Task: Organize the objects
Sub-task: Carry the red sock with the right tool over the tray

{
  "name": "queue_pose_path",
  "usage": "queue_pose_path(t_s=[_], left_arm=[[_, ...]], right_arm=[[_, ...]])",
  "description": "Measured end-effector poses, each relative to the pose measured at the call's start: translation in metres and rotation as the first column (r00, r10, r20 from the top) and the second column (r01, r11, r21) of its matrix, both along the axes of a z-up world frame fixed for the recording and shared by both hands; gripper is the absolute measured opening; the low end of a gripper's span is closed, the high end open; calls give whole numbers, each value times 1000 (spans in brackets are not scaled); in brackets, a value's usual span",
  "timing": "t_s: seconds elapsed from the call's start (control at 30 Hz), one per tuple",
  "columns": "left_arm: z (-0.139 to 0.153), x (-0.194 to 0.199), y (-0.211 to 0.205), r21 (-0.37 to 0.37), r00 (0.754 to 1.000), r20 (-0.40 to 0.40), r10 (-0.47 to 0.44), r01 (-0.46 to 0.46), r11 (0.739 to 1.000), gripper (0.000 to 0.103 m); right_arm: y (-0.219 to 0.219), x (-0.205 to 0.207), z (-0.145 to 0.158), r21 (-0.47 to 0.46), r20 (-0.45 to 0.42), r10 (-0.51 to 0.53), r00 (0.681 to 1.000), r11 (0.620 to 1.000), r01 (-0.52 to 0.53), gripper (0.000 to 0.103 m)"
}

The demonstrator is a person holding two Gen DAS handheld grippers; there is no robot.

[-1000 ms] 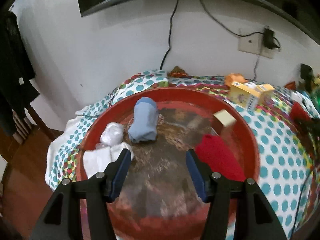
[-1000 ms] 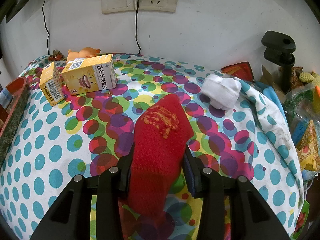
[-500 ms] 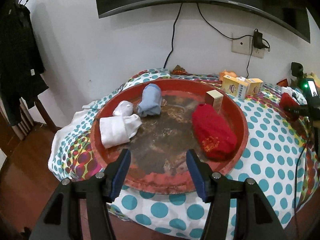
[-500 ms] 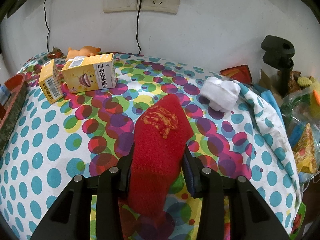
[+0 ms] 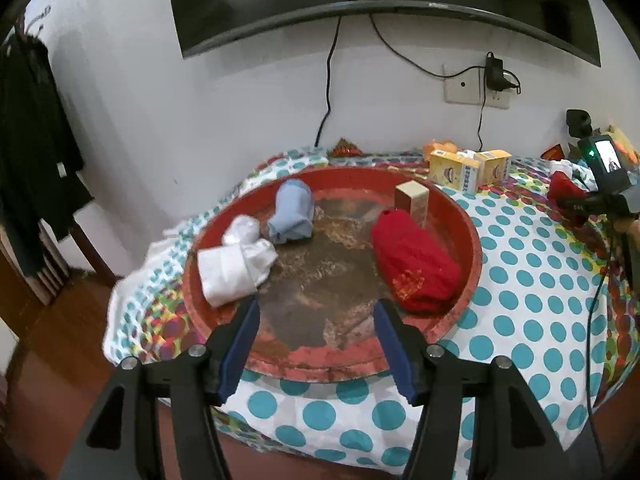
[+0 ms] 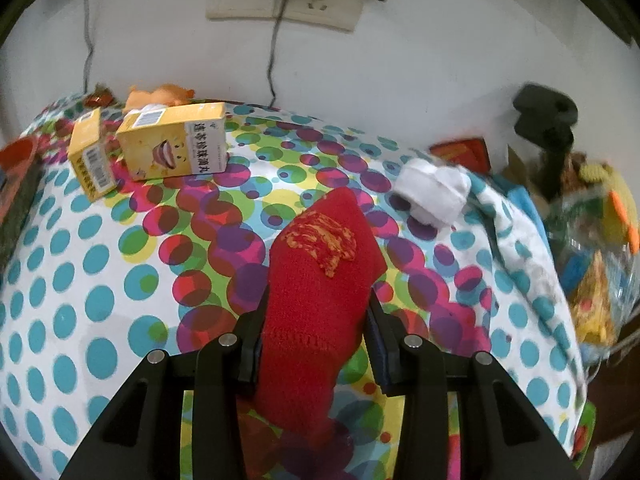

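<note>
A round red tray [image 5: 474,240] on the dotted tablecloth holds a rolled red sock [image 5: 416,264], a blue sock [image 5: 292,212], white socks [image 5: 236,264] and a small tan box [image 5: 412,200]. My left gripper [image 5: 317,308] hovers at the tray's near rim, its jaws opening with nothing between them. My right gripper [image 6: 316,300] is shut on a second red sock [image 6: 320,272] with a gold pattern, whose toe end rests on the cloth. A rolled white sock [image 6: 434,188] lies just beyond it to the right.
Two yellow cartons [image 6: 176,144] and an orange toy [image 6: 160,94] sit by the wall under a socket with cables. A black clamp stand [image 6: 548,120] and bags of clutter [image 6: 600,240] crowd the right edge. The tray's rim [image 6: 16,152] shows at far left.
The left gripper has drawn back from over the tray, so the whole tray and table edge now show. The right gripper has kept its hold on the red sock, almost in place.
</note>
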State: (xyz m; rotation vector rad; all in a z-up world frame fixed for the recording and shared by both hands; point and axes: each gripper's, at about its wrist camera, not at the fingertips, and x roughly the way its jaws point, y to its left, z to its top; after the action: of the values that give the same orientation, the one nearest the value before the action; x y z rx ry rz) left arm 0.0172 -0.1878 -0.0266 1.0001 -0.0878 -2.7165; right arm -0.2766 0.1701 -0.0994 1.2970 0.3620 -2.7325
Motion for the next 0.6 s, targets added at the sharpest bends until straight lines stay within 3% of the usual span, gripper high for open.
queue_pose_path(t_s=[0.43,0.6], left_arm=[[-3,0,-16,69,1000,11,18,-19,997,61],[0,1,-22,44,999,3,50,-50,998,61]], right_arm=[[-15,36,16,-159,4,35,999,987,-34,35],[-48,69,20,-199,4,80,997,977,-78,35]])
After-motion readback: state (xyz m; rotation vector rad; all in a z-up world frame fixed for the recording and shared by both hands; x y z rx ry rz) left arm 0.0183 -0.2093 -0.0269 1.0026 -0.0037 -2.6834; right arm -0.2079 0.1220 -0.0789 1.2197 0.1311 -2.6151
